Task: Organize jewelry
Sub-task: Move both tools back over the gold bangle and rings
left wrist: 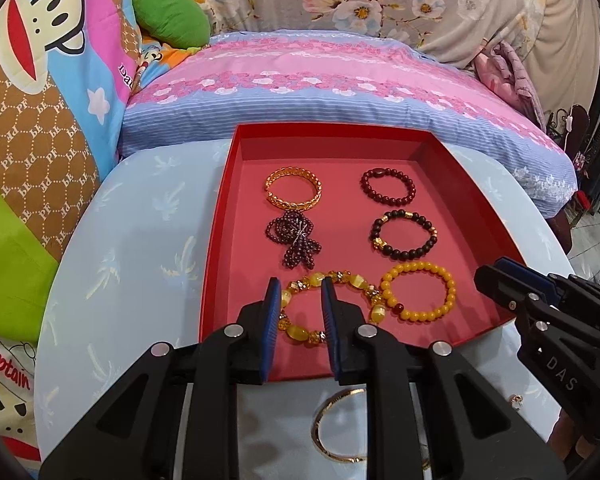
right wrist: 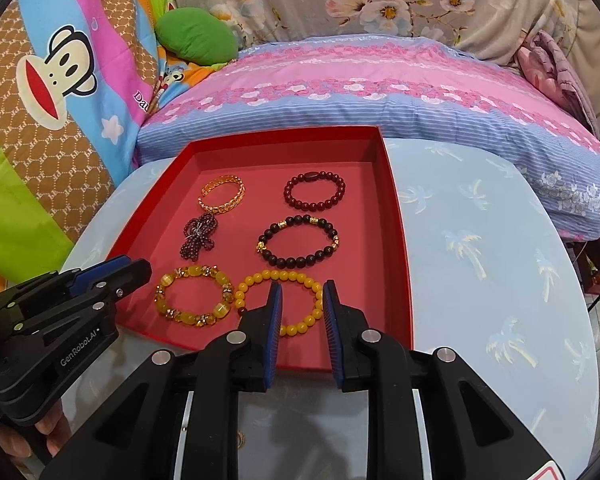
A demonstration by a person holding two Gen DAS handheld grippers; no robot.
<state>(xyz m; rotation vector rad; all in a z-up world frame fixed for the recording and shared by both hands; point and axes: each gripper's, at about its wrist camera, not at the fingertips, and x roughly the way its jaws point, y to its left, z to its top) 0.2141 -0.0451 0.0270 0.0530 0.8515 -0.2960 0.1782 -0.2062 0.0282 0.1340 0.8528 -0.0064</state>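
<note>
A: Jewelry sits in the red tray (left wrist: 236, 240), and the tray lies on the round desk (left wrist: 140, 280) with its pale blue palm-print cover, right up against the striped pillow (left wrist: 340, 92).

B: Six pieces in two columns! Far row: gold bangle (left wrist: 293, 189) and red bead bracelet (left wrist: 388, 185). Middle: purple bead bundle (left wrist: 294, 238) touching the bangle, black bead bracelet (left wrist: 405, 235) beside it.

A: Near row: amber bracelet (left wrist: 332, 308), with the yellow bead bracelet (right wrist: 278, 300) just beside it.

B: Left gripper (left wrist: 300, 304) hangs over the amber one, jaws parted a little, gripping nothing.

A: Same on the right gripper (right wrist: 302, 306): jaws slightly apart above the yellow beads, pads clear of them.

B: And a thin gold ring bangle (left wrist: 332, 428) lies on the desk outside the tray, under the left gripper.
</note>
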